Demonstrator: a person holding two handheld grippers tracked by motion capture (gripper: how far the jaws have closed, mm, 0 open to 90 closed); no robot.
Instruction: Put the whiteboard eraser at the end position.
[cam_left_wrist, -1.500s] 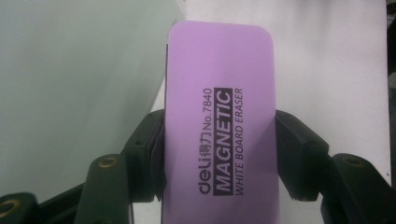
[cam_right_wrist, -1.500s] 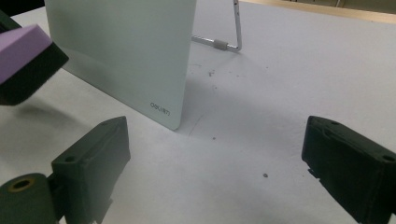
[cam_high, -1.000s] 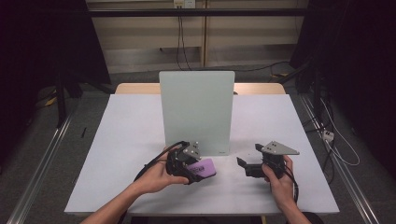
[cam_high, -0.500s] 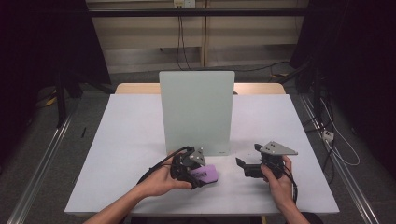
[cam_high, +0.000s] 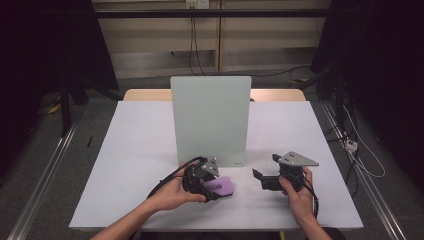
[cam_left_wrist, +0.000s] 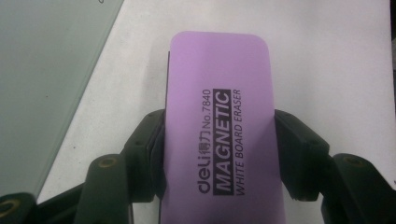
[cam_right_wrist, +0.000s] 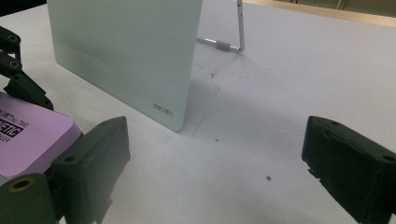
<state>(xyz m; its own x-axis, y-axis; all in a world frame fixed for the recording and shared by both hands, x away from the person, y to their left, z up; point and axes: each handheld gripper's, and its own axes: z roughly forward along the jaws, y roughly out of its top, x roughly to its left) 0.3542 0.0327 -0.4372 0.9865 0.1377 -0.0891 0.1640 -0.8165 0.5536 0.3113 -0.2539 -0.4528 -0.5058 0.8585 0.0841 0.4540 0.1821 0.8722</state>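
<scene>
A purple magnetic whiteboard eraser with black print sits between the jaws of my left gripper, whose pads press on its two long sides. In the high view the left gripper holds the eraser low over the white table, just in front of an upright glass whiteboard. My right gripper rests to the right of it, pointing left, with its jaws wide apart and nothing between them. The right gripper view also catches the eraser at the left edge.
The whiteboard stands on a thin metal leg behind it. Bare table lies to the left, right and behind the board. Dark floor, rails and cables surround the table.
The left gripper with the eraser has sunk slightly toward the table and the near edge. The right gripper has kept still.
</scene>
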